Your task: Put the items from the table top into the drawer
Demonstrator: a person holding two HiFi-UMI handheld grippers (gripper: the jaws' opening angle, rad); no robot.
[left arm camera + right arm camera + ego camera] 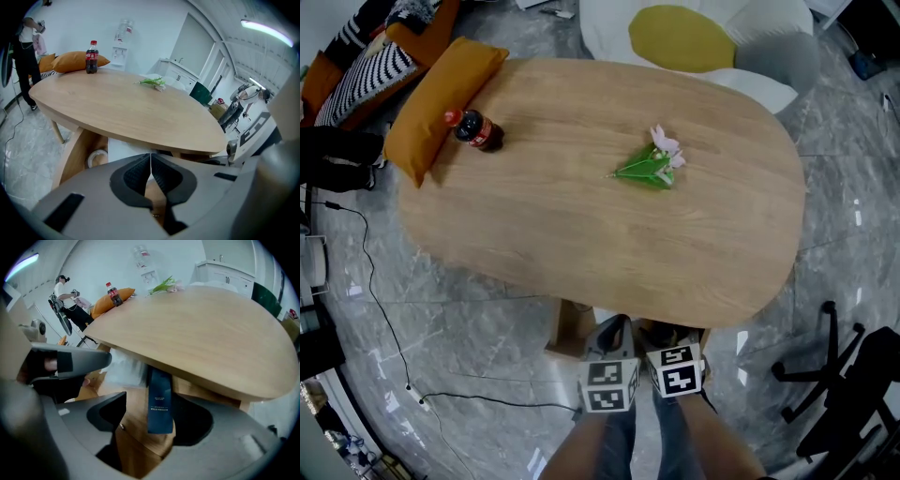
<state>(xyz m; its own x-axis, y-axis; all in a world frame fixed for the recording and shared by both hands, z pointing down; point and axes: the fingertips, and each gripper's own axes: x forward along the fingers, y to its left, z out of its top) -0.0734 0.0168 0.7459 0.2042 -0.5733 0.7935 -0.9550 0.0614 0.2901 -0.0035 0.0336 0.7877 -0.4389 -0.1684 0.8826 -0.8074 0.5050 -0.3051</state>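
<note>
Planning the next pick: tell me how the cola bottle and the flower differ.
The cola bottle stands upright at the table's edge; the flower lies flat nearer the middle. The bottle is dark with a red cap; the flower is green and pink. Both rest on the table.

Person's left grey two-jaw gripper [150, 158]: black ribbed pads [138, 171] pressed together at the tips, nothing between them, pointing steeply down. Person's right grey two-jaw gripper [152, 425]: jaws spread wide, also angled steeply down. A dark blue flat box [160, 401] shows in the gap, with neither pad pressing it. The grippers sit side by side just off the near edge of the oval light-wood table [581, 234], their marker cubes [609, 384] almost touching. Left forearm [581, 459] and right forearm [722, 455] enter from the bottom of the head view, close together and roughly parallel.
</note>
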